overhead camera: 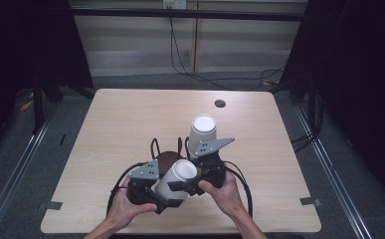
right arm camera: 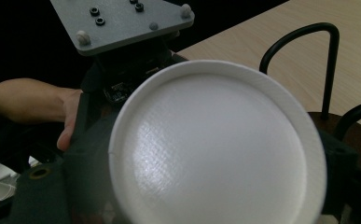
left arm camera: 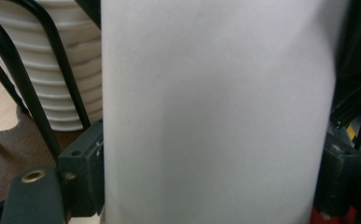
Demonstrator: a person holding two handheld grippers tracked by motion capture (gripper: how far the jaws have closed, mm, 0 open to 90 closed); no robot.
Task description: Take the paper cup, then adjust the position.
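A white paper cup lies tilted between my two grippers near the table's front edge. My left gripper is shut on its side wall; in the left gripper view the cup wall stands between both jaws, which press on it. My right gripper faces the cup's flat bottom, and its jaws lie against the cup's sides near that end. Just behind stands a stack of white cups in a black wire holder.
The holder's round brown base and black wire loops sit right behind the grippers. The stack is close to the held cup. A dark round hole marks the table's far side. Both hands come in at the front edge.
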